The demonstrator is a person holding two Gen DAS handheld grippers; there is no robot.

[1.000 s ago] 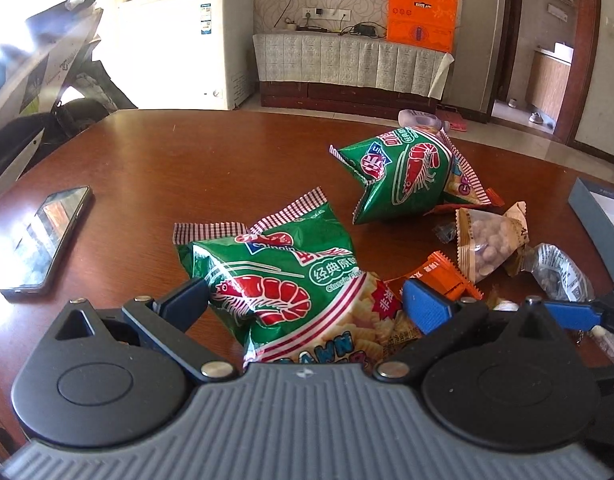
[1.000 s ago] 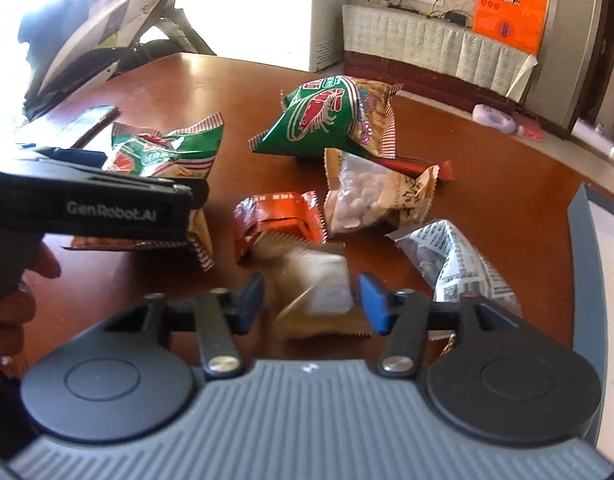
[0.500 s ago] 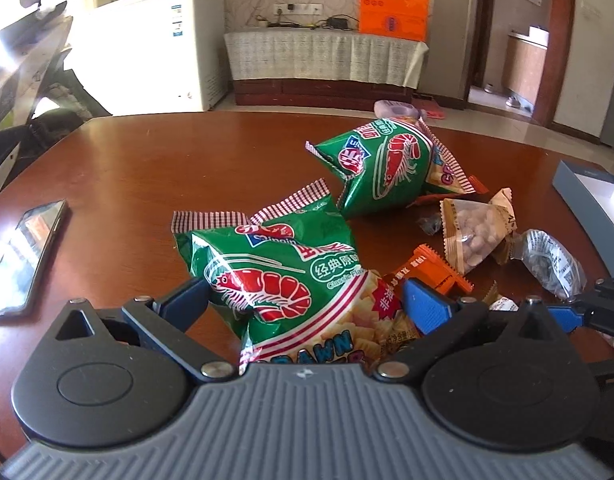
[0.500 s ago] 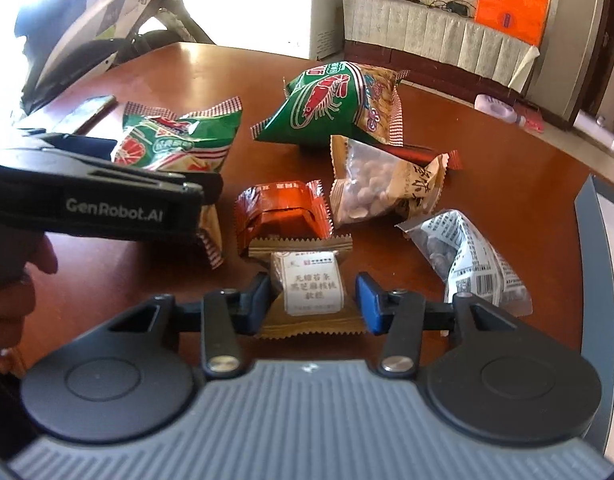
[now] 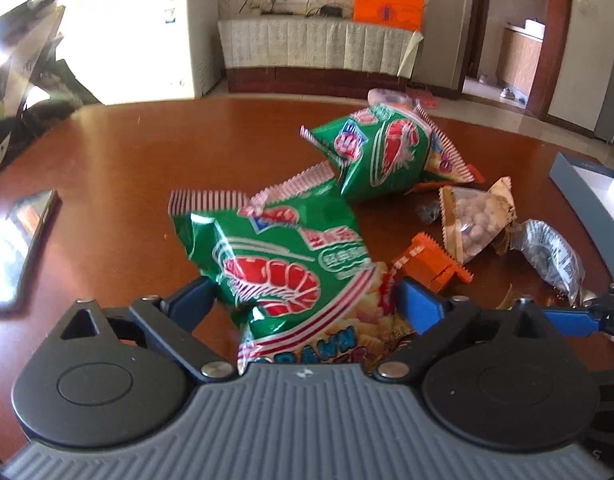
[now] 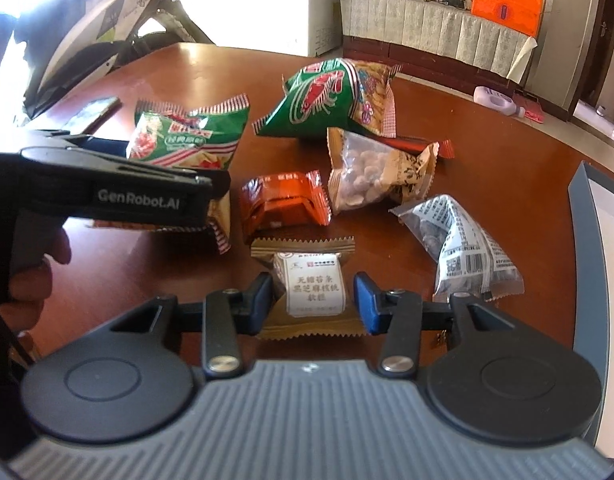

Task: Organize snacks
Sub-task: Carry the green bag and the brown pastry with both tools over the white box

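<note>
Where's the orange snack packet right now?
In the right wrist view the orange snack packet lies mid-table, just beyond the brown cake packet between the right gripper's fingers, left of the peanut bag.

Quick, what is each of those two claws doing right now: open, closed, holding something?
Left gripper: closed on the green prawn cracker bag.
Right gripper: jaws just closing around the small brown snack packet; firm grip cannot be told.
</note>
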